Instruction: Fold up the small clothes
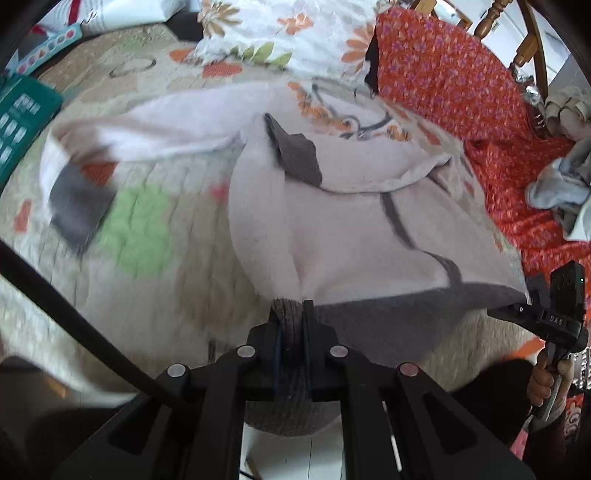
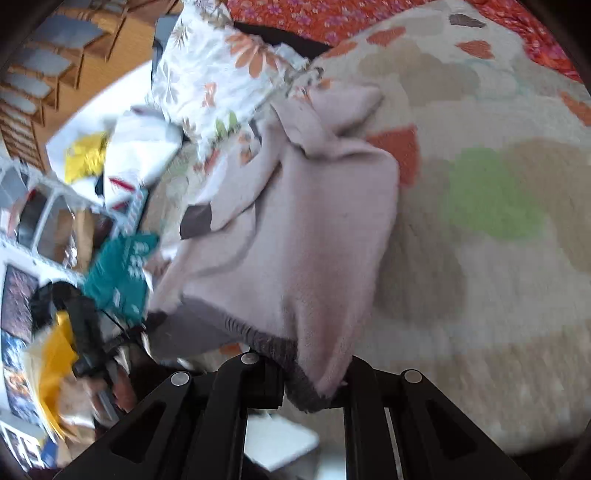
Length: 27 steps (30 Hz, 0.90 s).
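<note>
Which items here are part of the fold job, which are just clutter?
In the job:
- pale pink garment with grey hem, spread on the quilt
- left tool, shut on the grey hem
- right tool, shut on the hem's other corner

Lying about:
- floral pillow
- red floral cloth
- teal basket
- grey-blue crumpled cloth

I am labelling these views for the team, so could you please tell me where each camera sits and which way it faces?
Left wrist: on the left gripper, looking down along its fingers shut on the sweater's grey hem; the right gripper and a hand show.
Right wrist: on the right gripper, shut on the same hem; the left gripper shows.
Shared: the pale pink sweater and patterned quilt.
</note>
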{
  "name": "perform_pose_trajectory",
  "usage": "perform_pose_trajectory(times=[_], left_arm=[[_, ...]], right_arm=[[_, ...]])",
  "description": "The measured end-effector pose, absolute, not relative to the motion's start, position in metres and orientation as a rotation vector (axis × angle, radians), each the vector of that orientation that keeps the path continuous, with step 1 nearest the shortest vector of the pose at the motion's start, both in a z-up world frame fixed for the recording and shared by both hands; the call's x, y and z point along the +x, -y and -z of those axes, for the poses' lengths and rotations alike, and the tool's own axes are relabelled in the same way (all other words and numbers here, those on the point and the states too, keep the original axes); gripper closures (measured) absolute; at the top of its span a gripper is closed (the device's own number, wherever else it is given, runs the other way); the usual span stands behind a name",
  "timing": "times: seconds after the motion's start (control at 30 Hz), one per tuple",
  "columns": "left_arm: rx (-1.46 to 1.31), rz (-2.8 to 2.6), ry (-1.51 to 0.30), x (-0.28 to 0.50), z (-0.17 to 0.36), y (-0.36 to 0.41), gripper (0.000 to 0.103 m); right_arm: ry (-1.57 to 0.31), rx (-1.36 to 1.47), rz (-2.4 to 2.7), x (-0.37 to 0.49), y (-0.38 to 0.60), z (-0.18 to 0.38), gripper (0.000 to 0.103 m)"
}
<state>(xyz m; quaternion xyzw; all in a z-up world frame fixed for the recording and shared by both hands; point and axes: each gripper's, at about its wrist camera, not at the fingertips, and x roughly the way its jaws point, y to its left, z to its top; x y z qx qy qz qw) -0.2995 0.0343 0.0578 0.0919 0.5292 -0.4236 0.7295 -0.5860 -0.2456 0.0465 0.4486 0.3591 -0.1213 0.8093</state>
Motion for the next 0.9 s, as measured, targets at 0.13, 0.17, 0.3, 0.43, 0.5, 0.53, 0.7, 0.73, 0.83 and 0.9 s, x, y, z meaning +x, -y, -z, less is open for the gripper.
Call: perform_pose_trajectory(times=[0.13, 0.17, 0.3, 0.43, 0.5, 0.53, 0.7, 0.73, 0.83, 0.9], left_arm=[[0.239, 0.899, -1.253, -0.308, -0.026, -0.042, 0.094], [0.233, 0.898, -1.264, -0.310, -0.023, -0.045, 0.093], [0.216, 0.916, -1.208, -0.314, -0.039, -0.055, 0.092], [0.216, 0.906, -1.110, -0.312, -0.060, -0.057, 0.077], [0.191, 0.906, -1.079, -0.304, -0.070, -0.053, 0.069], [0.170, 0.907, -1.070, -0.299, -0.076, -0.047, 0.066], [0.125, 0.899, -1.078, -0.267, -0.086, 0.006, 0.040], [0.120, 0.898, -1.089, -0.258, -0.084, 0.021, 0.040], [0.142, 0.913, -1.101, -0.231, -0.073, 0.070, 0.040], [0.165, 0.859, -1.095, -0.210, -0.061, 0.094, 0.040]], right_arm=[[-0.979, 0.898, 0.329, -0.597, 0.221, -0.015, 0.092], [-1.024, 0.891, 0.337, -0.599, 0.215, -0.007, 0.091], [-1.124, 0.793, 0.337, -0.602, 0.188, -0.002, 0.090], [-1.145, 0.716, 0.343, -0.611, 0.174, -0.018, 0.090], [-1.111, 0.698, 0.373, -0.618, 0.178, -0.032, 0.089], [-1.087, 0.689, 0.391, -0.619, 0.182, -0.040, 0.086], [-0.977, 0.626, 0.530, -0.607, 0.219, -0.077, 0.074], [-0.949, 0.626, 0.540, -0.598, 0.232, -0.083, 0.073], [-0.877, 0.580, 0.593, -0.563, 0.271, -0.096, 0.053], [-0.848, 0.539, 0.642, -0.542, 0.302, -0.097, 0.046]])
